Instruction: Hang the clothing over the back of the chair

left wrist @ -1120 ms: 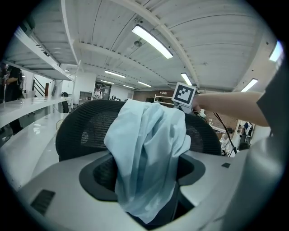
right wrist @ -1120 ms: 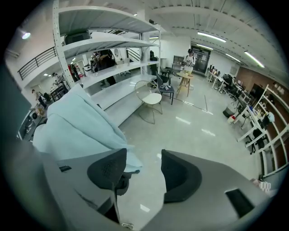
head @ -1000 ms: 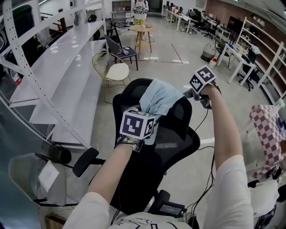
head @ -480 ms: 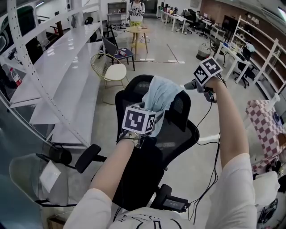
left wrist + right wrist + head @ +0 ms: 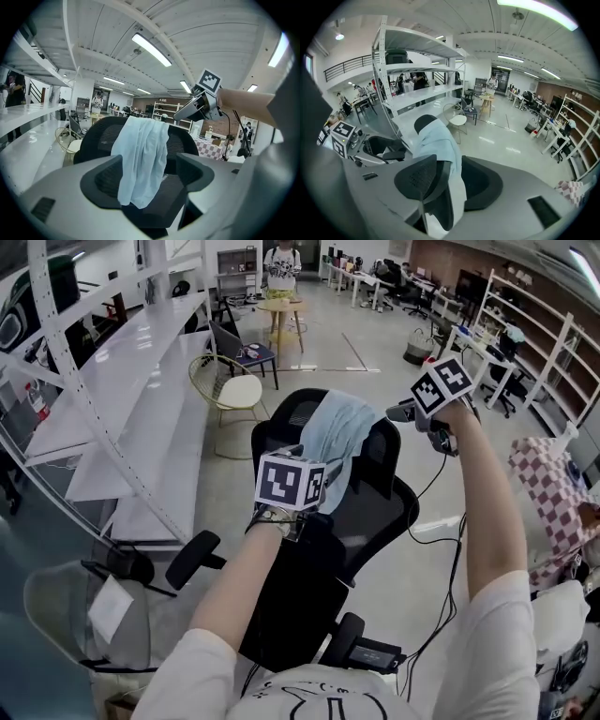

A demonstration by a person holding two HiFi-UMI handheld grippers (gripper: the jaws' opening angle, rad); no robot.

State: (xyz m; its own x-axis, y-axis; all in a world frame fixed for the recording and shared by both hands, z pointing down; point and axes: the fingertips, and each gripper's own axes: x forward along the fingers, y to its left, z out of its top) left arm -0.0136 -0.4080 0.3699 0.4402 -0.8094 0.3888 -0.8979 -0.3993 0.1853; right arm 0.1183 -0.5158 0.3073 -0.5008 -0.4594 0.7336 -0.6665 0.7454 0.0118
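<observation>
Head view: light-blue garment (image 5: 336, 432) straddles chair back (image 5: 380, 507) so it stays; left gripper (image 5: 147, 174) wide open, empty; right gripper (image 5: 396, 414) has just been closing partway, nothing between jaws.

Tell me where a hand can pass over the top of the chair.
Free: the bare strips of black headrest on either side of the blue clothing. Crowded: the middle, where the clothing hangs and the left gripper, fingers apart, stands just before it.

We see clothing (image 5: 337, 432) on the chair (image 5: 375, 521)
It drapes the black headrest (image 5: 379, 452); our left gripper (image 5: 298, 479) hovers before it, our right gripper (image 5: 401, 413) beside it, jaws just narrowed, empty.
</observation>
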